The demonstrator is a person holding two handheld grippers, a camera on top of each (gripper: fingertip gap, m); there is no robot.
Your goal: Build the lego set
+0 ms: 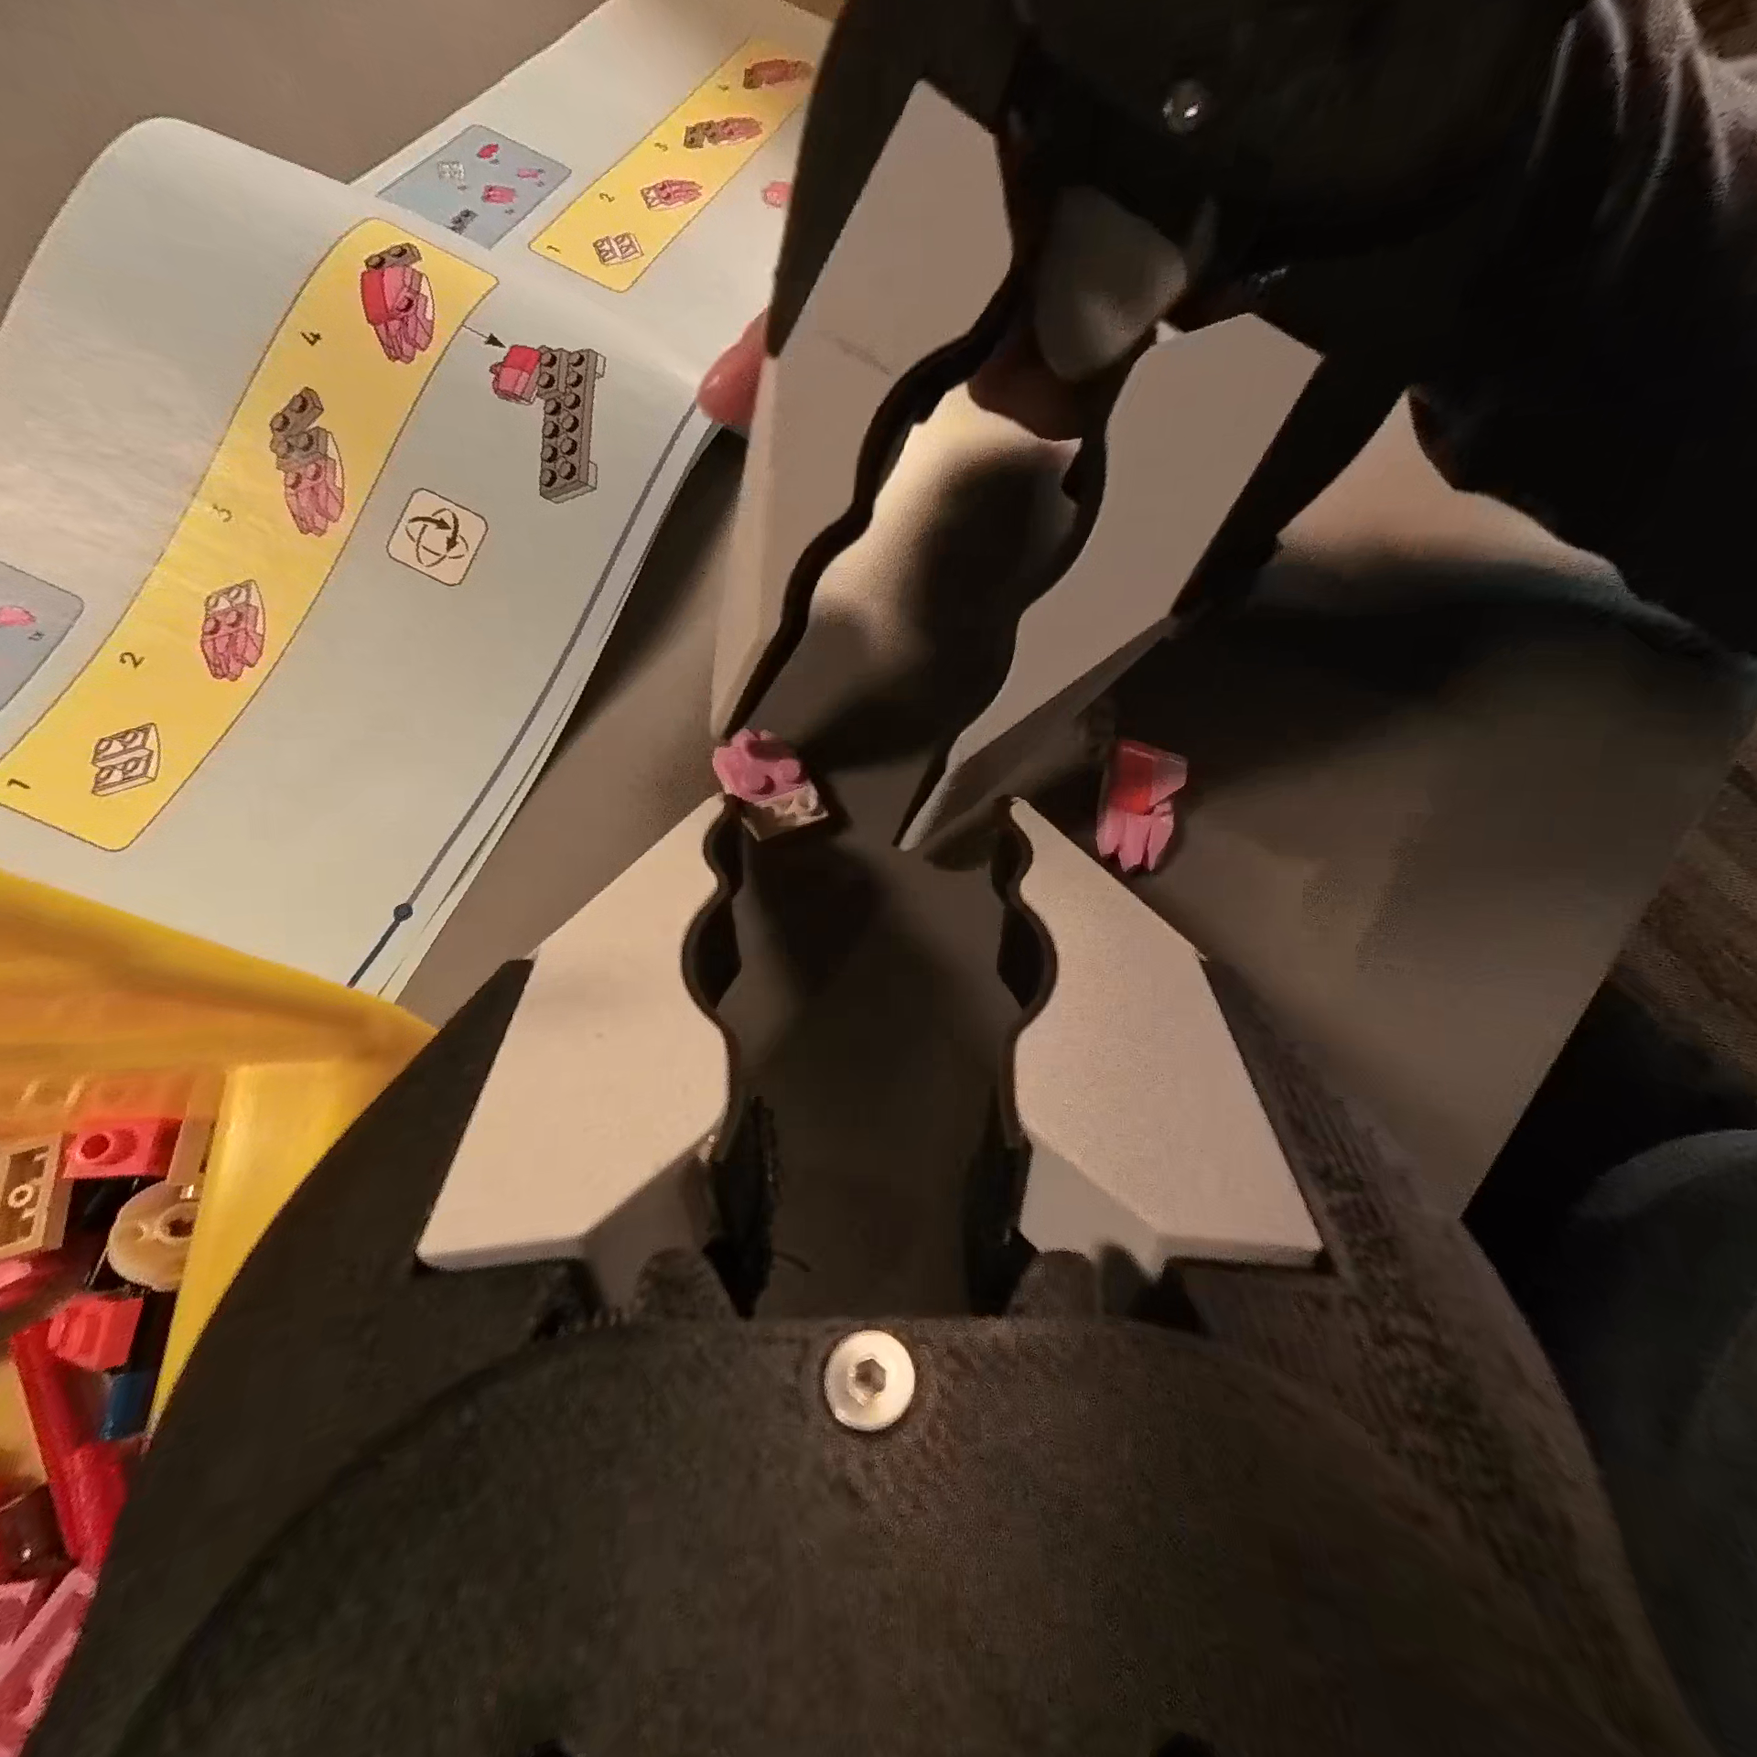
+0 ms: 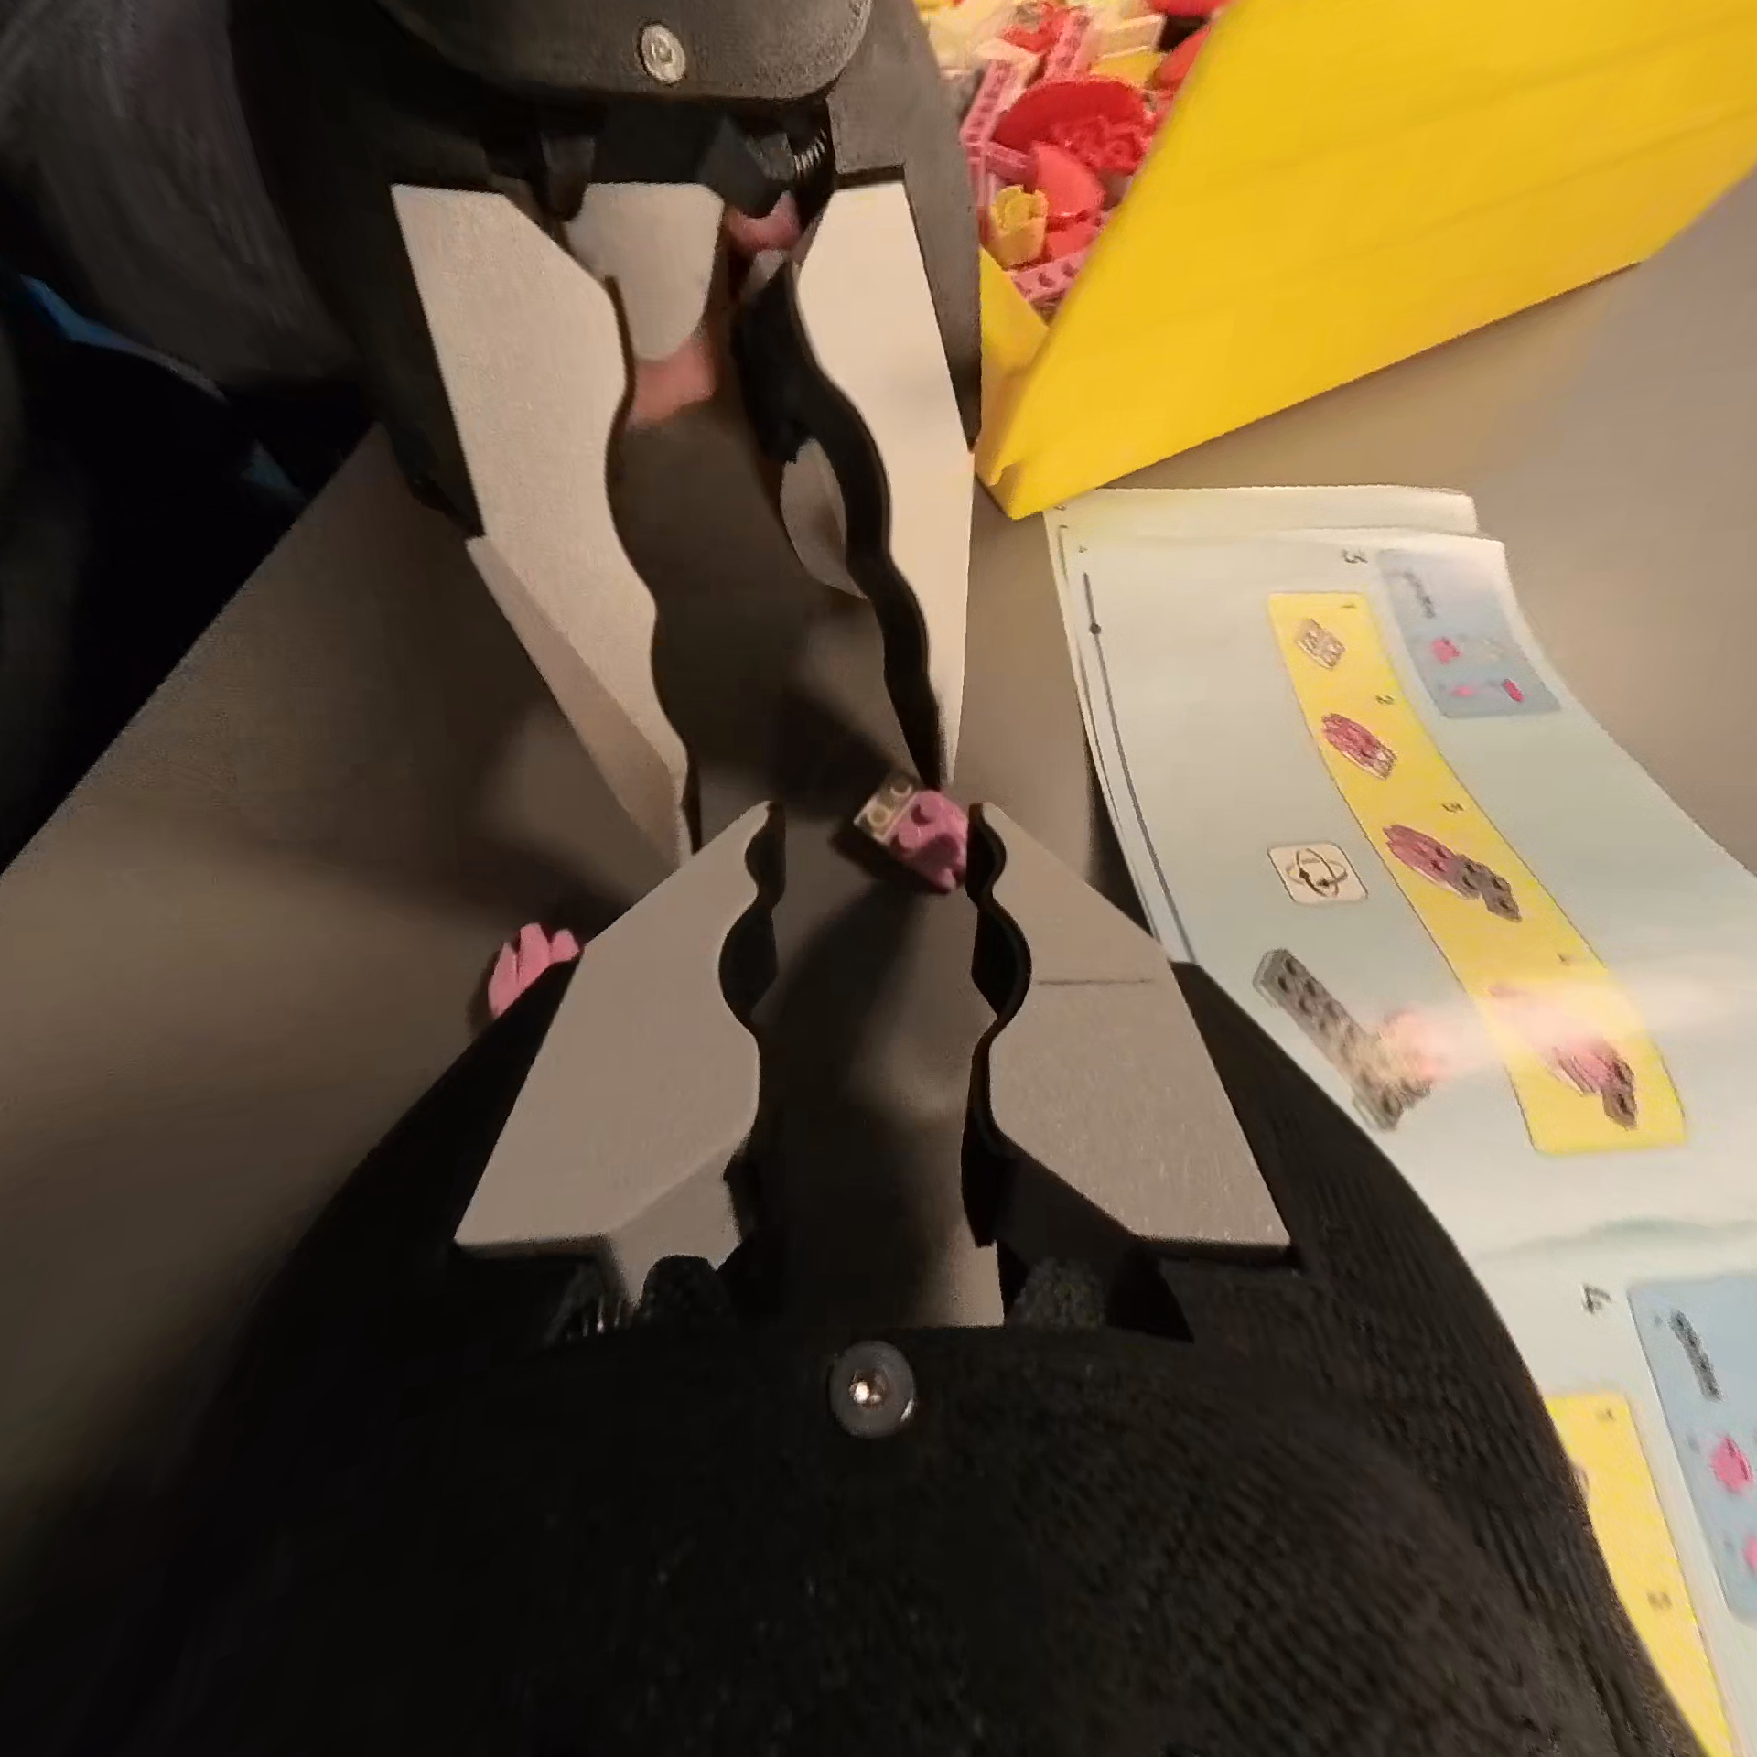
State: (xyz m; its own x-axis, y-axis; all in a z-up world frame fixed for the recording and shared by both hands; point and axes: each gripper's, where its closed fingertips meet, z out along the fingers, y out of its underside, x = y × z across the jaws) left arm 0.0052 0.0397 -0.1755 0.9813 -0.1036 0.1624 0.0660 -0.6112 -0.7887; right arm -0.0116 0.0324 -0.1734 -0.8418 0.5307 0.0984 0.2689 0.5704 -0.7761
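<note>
A small pink and tan brick piece (image 1: pixel 775 784) lies on the grey table (image 1: pixel 1426 903), right at the tip of my left gripper's left finger (image 1: pixel 618 998). My left gripper (image 1: pixel 867 808) is open, and the piece is not pinched between its pads. My right gripper (image 2: pixel 875 810) is open too. The same piece (image 2: pixel 917 837) rests just inside its right finger (image 2: pixel 1065 1046). The two grippers face each other, tips almost meeting. The right gripper's finger (image 1: pixel 1046 666) reaches in from above in the left wrist view. A second pink and red piece (image 1: pixel 1141 808) lies on the table beside them and shows partly in the right wrist view (image 2: pixel 528 960).
An open instruction booklet (image 1: pixel 380 570) lies on the table next to the grippers and also shows in the right wrist view (image 2: pixel 1426 856). A yellow box (image 1: pixel 143 998) holding several loose red, pink and tan bricks (image 2: pixel 1055 124) stands beyond it. A dark sleeve (image 1: pixel 1569 380) is close by. The grippers are tip to tip, or close to it.
</note>
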